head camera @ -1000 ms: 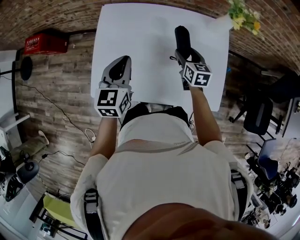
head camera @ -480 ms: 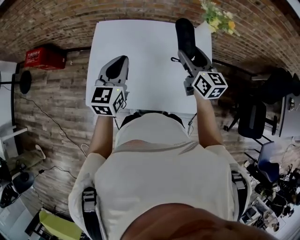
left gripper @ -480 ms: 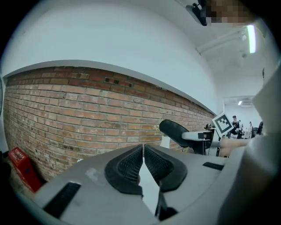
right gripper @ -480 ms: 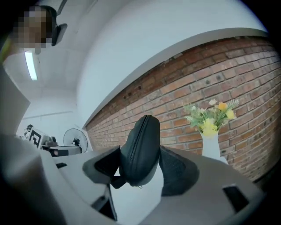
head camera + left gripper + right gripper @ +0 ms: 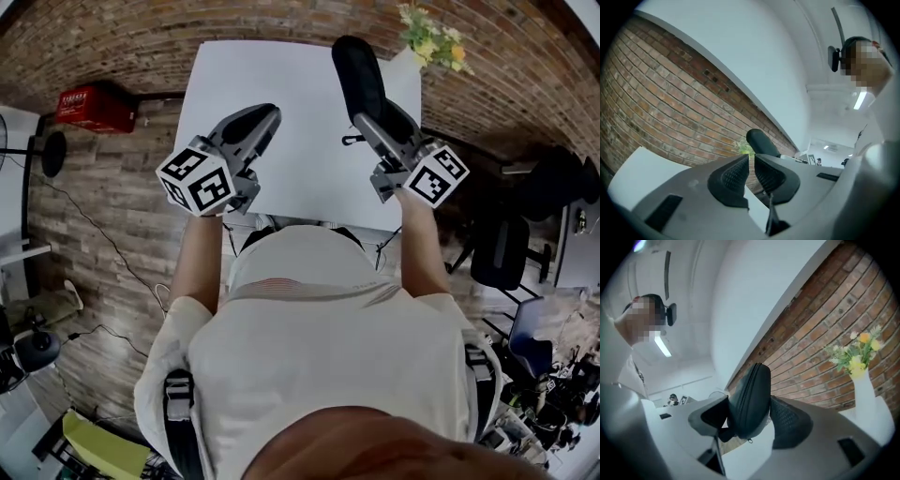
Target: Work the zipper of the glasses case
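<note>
Pinches light, stiff-looking case (image 5: pixel 751 390) in right gripper (image 5: pixel 751 419), left gripper (image 5: pixel 751 172) pressed together, empty; likely best grabbed by zipper pull (image 5: pixel 750 440).

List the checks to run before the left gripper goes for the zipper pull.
1. Glasses case gripped by right gripper: ok, clamped between both pads and held up.
2. Left gripper empty: ok, nothing between its jaws.
3. Left jaws open for the pull: not ok, shut.
4. Zipper pull visible: ok, it dangles at the case's lower end, between the right jaws.
5. Zipper fully closed: cannot tell, only one edge shows.
</note>
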`<state>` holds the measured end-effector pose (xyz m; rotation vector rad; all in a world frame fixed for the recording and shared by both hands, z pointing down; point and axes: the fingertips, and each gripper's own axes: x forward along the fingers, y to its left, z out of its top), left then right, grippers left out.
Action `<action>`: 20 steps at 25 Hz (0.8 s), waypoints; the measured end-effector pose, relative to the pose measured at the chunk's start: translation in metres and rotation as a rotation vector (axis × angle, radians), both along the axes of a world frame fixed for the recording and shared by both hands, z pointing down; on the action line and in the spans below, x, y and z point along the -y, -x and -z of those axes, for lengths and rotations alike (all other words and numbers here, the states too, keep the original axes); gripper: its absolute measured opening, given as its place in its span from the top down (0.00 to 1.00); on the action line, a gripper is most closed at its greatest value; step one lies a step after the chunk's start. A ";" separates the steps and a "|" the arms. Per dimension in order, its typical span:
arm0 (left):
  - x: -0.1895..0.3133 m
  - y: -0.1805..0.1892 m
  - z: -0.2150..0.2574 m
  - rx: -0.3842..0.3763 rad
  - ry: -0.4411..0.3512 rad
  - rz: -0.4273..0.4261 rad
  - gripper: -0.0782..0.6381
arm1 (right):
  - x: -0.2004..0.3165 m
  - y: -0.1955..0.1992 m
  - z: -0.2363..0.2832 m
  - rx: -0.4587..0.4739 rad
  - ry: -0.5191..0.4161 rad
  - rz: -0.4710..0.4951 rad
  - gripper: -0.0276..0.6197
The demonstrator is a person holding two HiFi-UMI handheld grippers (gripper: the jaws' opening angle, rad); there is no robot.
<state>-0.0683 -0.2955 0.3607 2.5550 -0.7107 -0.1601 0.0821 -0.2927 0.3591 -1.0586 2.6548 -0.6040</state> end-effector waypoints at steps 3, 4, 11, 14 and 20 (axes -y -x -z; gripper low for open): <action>-0.007 -0.004 0.013 -0.085 0.025 -0.062 0.85 | -0.016 0.014 0.011 0.064 -0.009 0.136 0.45; -0.010 -0.005 0.018 -0.128 0.037 -0.087 0.82 | -0.021 0.018 0.014 0.091 -0.007 0.182 0.45; -0.037 -0.026 0.036 -0.265 0.067 -0.308 0.49 | -0.053 0.046 0.026 0.226 0.027 0.481 0.45; -0.047 -0.033 0.037 -0.279 0.083 -0.394 0.46 | -0.064 0.059 0.025 0.226 0.034 0.587 0.45; -0.056 -0.038 0.038 -0.294 0.088 -0.453 0.45 | -0.083 0.080 0.023 0.222 0.046 0.761 0.45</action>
